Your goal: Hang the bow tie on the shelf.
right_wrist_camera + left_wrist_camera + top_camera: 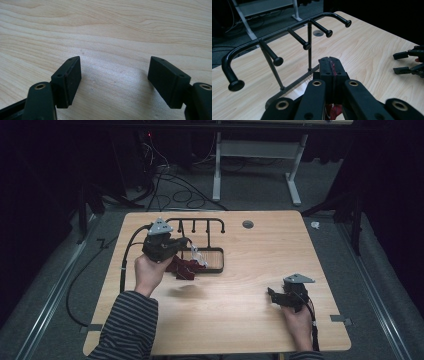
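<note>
A: How are the 2 hands posed?

B: The left gripper (186,242) is held above the table by the left hand (148,271), with the striped sleeve (127,325) entering from the bottom of the high view. Its jaws are pressed fully together, and a dark red cloth (333,67) is pinched between them as a thin strip. The right gripper (271,296) is kept low over the table near its right front part by the right hand (299,324). Its jaws are spread wide and nothing is held between them.

A: How does the cloth look, and where is it seen?

B: It is dark red and crumpled. In the high view it (186,267) is seen hanging under the left gripper, at the front edge of the base of the rack. Whether its lower end touches the table cannot be told.

A: And the rack?

B: A black metal rack (287,30) is seen, with 1 curved top bar and several pegs ending in round knobs. It stands on the back left part of the table.

A: What about the surface and the room?

B: The table (250,260) is of light wood, with 1 round grommet (248,224) near the back edge. The room is dark, and cables (170,185) are lying on the grey floor behind the table.
</note>
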Available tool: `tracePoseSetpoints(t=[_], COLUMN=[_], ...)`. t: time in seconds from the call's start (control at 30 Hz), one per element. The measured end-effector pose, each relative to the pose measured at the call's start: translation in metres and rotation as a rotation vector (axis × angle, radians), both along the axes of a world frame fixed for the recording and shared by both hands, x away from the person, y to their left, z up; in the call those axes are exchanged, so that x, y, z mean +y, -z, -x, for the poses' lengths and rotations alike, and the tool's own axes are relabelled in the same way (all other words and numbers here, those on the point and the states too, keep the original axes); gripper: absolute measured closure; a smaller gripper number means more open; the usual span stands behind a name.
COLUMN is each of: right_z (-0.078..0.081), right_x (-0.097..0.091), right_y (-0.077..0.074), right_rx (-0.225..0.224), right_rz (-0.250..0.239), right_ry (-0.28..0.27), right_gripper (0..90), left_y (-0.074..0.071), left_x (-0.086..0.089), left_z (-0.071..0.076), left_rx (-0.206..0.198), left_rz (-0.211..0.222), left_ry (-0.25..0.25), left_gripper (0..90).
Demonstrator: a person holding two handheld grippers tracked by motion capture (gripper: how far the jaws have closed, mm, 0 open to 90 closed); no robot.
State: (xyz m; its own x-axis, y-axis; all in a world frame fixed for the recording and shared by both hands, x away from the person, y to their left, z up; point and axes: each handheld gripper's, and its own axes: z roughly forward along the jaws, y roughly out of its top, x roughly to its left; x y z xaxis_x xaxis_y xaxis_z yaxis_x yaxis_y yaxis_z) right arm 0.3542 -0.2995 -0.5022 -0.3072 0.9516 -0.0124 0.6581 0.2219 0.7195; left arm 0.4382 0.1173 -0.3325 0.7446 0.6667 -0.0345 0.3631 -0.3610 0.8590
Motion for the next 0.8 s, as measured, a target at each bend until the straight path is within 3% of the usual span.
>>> tracePoseSetpoints(t=[0.43, 0.8], right_z=[0.0, 0.0], right_x=[0.0, 0.0], right_y=[0.0, 0.0], right_rx=[0.0, 0.0], right_rz=[0.0, 0.0], right_ry=[0.0, -0.001], right_gripper=[28.0, 27.9], left_y=[-0.007, -0.01], left_x=[-0.013, -0.018], left_z=[-0.018, -0.033], left_rx=[0.019, 0.016], left_rz=[0.043, 0.041], left_ry=[0.027, 0.001], left_gripper=[90.0, 90.0])
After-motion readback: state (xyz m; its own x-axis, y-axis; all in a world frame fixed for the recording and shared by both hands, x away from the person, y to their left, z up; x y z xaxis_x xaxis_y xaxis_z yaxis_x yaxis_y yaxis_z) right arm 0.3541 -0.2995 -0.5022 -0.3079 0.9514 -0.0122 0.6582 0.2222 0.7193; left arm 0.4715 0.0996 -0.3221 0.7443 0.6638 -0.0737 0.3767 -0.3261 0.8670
